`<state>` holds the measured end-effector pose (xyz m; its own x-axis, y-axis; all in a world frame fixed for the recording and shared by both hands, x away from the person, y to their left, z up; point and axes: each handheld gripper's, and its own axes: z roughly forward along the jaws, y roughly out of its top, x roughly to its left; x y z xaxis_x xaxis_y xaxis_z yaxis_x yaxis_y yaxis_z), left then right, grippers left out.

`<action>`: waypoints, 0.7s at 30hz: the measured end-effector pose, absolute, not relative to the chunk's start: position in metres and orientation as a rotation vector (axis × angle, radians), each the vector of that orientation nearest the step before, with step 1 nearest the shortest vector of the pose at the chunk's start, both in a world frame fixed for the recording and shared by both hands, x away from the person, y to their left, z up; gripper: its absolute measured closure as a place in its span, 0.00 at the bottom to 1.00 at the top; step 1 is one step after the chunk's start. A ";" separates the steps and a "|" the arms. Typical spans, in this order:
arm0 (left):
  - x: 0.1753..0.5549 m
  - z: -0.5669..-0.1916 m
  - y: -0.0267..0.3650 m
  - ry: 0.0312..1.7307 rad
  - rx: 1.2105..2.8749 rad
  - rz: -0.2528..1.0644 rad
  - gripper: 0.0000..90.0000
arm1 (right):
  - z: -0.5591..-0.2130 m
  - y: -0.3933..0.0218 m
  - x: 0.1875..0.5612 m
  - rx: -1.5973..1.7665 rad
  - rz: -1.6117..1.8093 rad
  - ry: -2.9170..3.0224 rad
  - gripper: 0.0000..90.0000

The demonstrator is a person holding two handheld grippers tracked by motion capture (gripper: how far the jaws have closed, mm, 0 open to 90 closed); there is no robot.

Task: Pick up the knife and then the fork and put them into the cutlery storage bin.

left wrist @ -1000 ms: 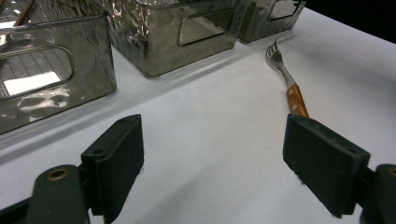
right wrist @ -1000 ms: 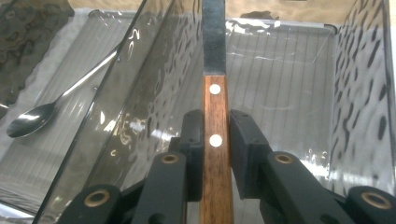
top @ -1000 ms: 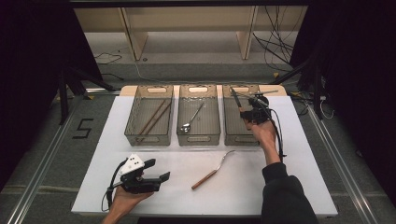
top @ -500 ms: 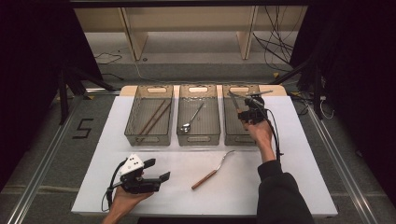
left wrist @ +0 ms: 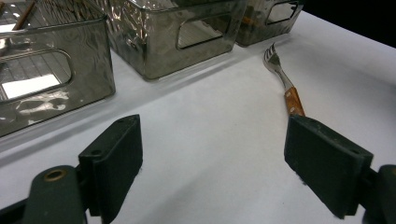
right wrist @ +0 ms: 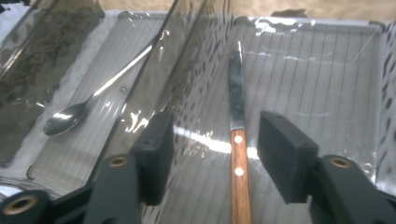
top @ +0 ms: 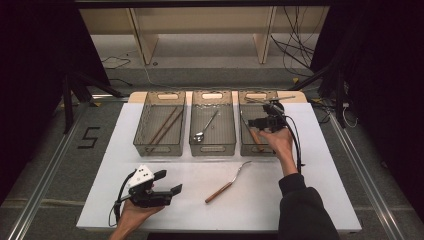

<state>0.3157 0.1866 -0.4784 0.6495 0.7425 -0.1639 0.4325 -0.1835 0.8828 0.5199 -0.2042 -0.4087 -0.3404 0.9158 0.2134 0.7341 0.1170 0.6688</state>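
Note:
A wooden-handled knife (right wrist: 238,130) lies flat on the floor of the right clear bin (top: 248,148). My right gripper (right wrist: 215,149) hovers just above the knife (top: 249,131). Its jaws have just been opening and now straddle the knife without pressing on it. In the high view the right gripper (top: 260,122) sits over that bin. My left gripper (top: 169,182) rests on the white mat at the front left, open and with nothing in it (left wrist: 215,163). A wooden-handled fork (top: 228,181) lies on the mat to the right of the left gripper, and its tines point toward the bins (left wrist: 285,84).
The middle bin (top: 212,148) holds a spoon (top: 205,127), which also lies left of the right gripper's jaws (right wrist: 93,98). The left bin (top: 157,148) holds chopsticks (top: 162,127). The white mat (top: 320,190) covers the table; dark floor and rails lie beyond its edges.
The right gripper's jaws stand wider apart than before, and the knife lies loose in the right bin. The left gripper has not moved.

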 end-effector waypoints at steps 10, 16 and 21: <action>0.316 -0.478 0.185 0.946 1.826 0.360 0.21 | -0.393 -0.210 0.481 1.470 1.157 2.158 0.38; 0.316 -0.477 0.179 0.933 1.851 0.348 0.21 | -0.390 -0.218 0.444 1.363 1.232 2.169 0.37; 0.315 -0.475 0.171 0.923 1.867 0.323 0.21 | -0.395 -0.224 0.417 1.314 1.282 2.175 0.36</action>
